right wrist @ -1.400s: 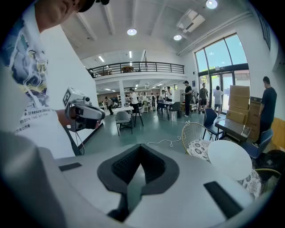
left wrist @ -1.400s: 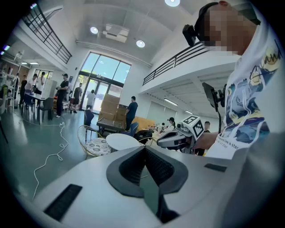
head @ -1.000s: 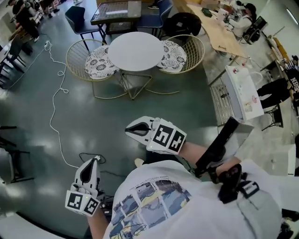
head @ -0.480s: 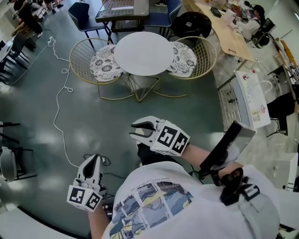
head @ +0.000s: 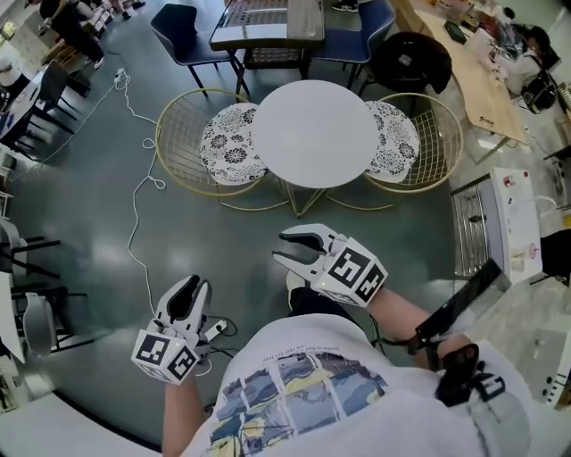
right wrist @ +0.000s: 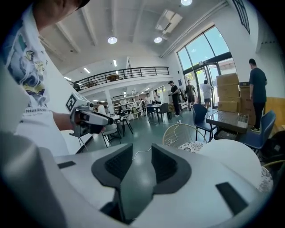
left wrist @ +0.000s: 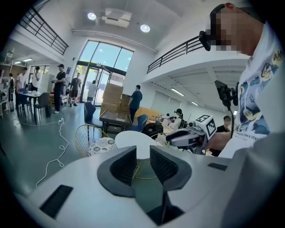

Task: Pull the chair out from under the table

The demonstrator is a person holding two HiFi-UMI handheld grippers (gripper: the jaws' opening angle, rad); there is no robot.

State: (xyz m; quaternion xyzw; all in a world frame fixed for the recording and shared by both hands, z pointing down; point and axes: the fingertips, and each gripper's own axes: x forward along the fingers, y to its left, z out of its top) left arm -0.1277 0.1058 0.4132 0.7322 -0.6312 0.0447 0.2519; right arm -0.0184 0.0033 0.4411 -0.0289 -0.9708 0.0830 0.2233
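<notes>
A round white table (head: 315,132) stands ahead on the grey floor, with a gold wire chair on each side tucked partly under it. The left chair (head: 230,143) and the right chair (head: 393,140) both carry black-and-white patterned cushions. My right gripper (head: 290,248) hovers in the air short of the table, its jaws opening with nothing between them. My left gripper (head: 194,289) hangs lower left, further from the table, jaws also opening and empty. The left gripper view shows the table (left wrist: 133,139) and left chair (left wrist: 95,141) beyond its jaws (left wrist: 142,162). The right gripper (right wrist: 141,162) faces the same chair (right wrist: 182,136).
A white cable (head: 134,214) snakes over the floor left of the chairs. A dark table with blue chairs (head: 268,22) stands behind the round table. A long wooden desk (head: 473,62) and a white unit (head: 513,223) line the right. Black chairs (head: 27,294) stand at left.
The person has walked towards the round table, which now looks nearer and larger. Both grippers came forward with them, and the jaws of both have parted from shut.
</notes>
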